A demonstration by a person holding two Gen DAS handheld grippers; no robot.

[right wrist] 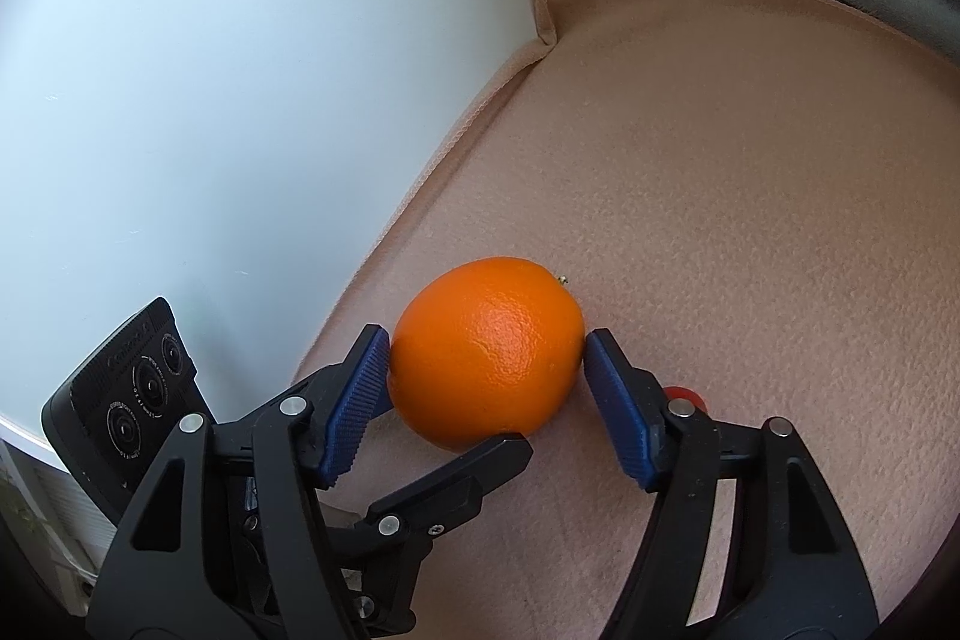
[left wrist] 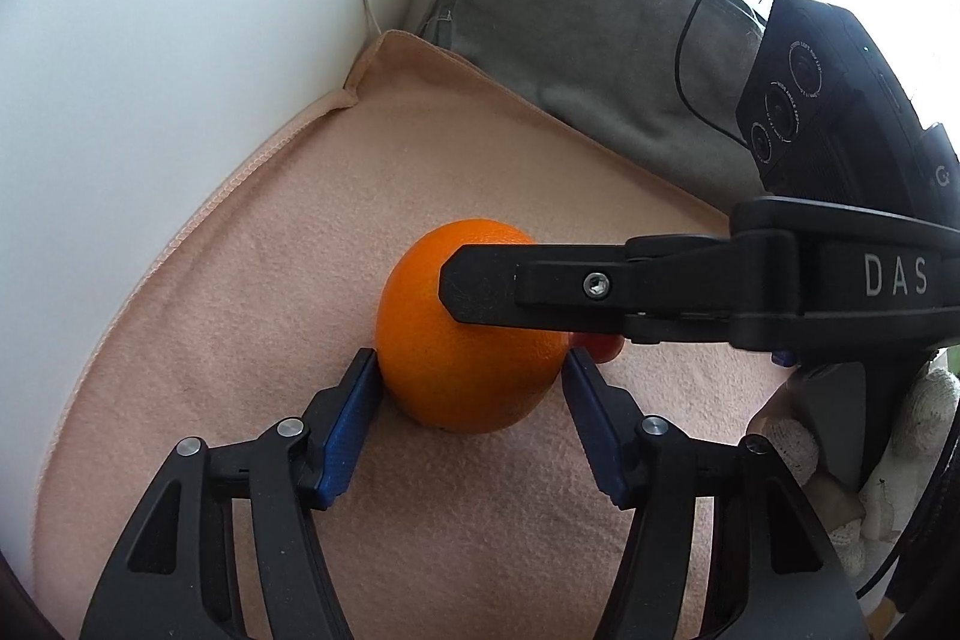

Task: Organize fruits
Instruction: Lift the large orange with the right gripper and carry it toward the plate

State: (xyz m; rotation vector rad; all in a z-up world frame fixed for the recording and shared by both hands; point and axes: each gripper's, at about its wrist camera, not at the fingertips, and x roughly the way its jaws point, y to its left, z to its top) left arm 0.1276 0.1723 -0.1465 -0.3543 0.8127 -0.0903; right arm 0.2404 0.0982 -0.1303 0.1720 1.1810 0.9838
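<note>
orange [left wrist: 462, 364] between both grippers' pads

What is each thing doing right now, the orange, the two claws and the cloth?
pink cloth, spread flat, far corner folded up.
orange, lying on the pink cloth.
left claw, shut on the orange, pads touching its sides.
right claw, shut on the orange too.

Orange [right wrist: 486, 349] between right tool's [right wrist: 486, 388] blue pads [right wrist: 354, 400], on pink cloth [right wrist: 750, 220]
</note>
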